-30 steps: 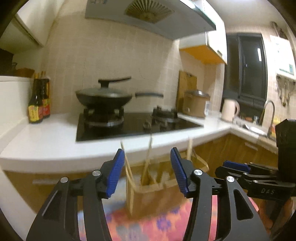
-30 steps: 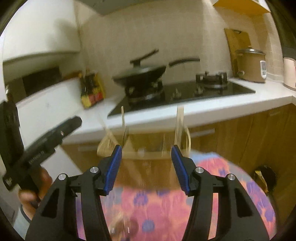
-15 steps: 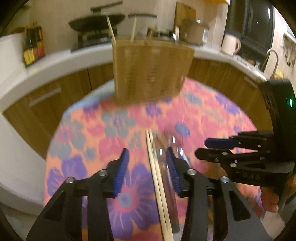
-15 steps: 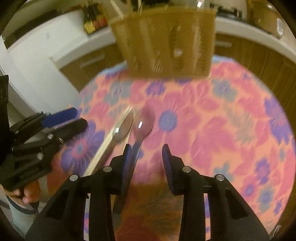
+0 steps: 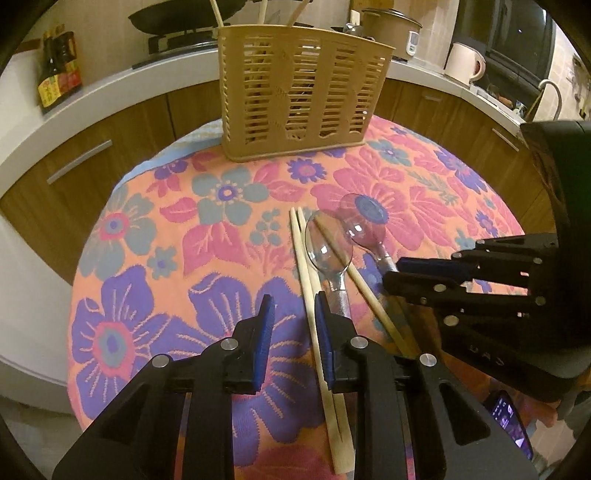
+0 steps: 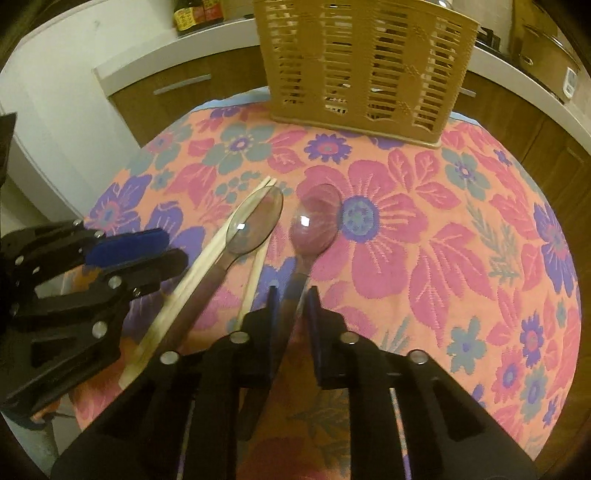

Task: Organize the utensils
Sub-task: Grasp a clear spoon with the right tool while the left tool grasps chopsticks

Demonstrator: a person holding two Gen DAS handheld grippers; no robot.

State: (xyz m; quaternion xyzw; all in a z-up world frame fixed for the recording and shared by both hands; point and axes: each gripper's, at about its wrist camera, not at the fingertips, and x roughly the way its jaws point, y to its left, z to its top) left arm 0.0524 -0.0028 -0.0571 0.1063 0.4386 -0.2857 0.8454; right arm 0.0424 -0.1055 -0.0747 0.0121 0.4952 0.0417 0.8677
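A tan slotted utensil basket stands at the far edge of the flowered round table. Two clear spoons lie side by side. A single chopstick crosses the left spoon. A chopstick pair lies beside it. My left gripper is closing with the pair between its jaws, against the right pad and clear of the left. My right gripper is closing around the handle of the right spoon, its pads nearly touching the handle.
A white counter with wooden cabinet doors curves behind the table. On it are sauce bottles, a rice cooker and a pale jug. More chopsticks stick up out of the basket. A lit phone shows at lower right.
Both grippers tipped down from facing the stove to the tabletop and narrowed their jaws. The left now straddles the chopstick pair, the right the right spoon's handle.
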